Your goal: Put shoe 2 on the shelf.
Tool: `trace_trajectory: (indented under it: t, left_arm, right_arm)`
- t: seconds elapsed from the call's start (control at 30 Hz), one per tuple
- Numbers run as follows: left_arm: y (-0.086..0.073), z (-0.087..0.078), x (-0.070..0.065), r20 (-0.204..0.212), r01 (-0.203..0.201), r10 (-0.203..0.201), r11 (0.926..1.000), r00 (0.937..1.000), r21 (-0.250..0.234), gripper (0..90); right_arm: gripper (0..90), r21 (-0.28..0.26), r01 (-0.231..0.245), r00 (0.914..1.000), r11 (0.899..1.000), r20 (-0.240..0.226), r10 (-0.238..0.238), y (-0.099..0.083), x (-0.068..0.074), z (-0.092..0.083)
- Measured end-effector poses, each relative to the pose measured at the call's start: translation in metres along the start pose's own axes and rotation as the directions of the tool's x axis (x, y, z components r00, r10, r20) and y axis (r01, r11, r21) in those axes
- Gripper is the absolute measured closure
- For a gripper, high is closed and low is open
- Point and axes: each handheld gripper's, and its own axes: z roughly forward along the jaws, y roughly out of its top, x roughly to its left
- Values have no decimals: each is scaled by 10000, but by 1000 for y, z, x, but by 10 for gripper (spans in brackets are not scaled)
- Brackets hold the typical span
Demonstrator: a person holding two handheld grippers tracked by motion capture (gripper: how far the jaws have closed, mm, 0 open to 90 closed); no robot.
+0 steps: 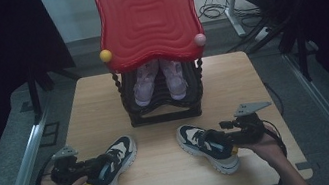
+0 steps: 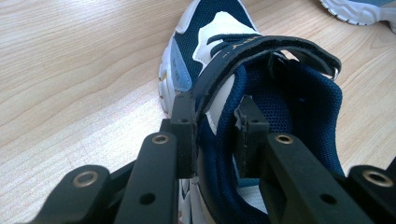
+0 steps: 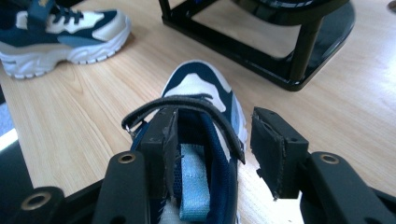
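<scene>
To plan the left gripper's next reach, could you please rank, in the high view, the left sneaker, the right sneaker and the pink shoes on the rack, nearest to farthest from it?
1. Left sneaker: at the left gripper, near-left of the table.
2. Right sneaker: near-right.
3. Pink shoes: far centre, on the black rack.

Left shoe (image 1: 111, 168): navy blue mesh, white and cream panels, a pale blue patch on the side, a white sole, a dark strap.
Right shoe (image 1: 208, 146): the same navy, white and pale blue, with a light blue pull tab inside the heel.
Rack top (image 1: 147, 17): bright red, with a wavy ripple pattern of rings.
Knobs: one yellow knob (image 1: 105, 55) at 9 o'clock of the red top, one pink knob (image 1: 200, 39) at 3 o'clock.
Rack frame (image 1: 164, 110): glossy black.
Shoes in the rack (image 1: 158, 81): pale pink and lilac.
Table (image 1: 166, 173): light wood with a fine grain.
Left gripper (image 1: 94, 165) and right gripper (image 1: 221, 136): black, each with a grey plate and a small yellow part.
</scene>
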Motion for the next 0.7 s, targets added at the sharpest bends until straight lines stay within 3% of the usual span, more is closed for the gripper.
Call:
trace_trajectory:
  t: [0.37, 0.7]
  left_arm:
    - [-1, 0, -2, -87, 68, -69, 9999, 9999, -96, 739]
    - [-2, 0, -2, -127, 78, -79, 9999, 9999, -131, 739]
  right_arm:
    - [527, 1003, 4, 9994, 9950, -331, 30, 5, -6, 18]
    - [578, 1832, -91, 9997, 9830, -206, 131, 4, -6, 26]
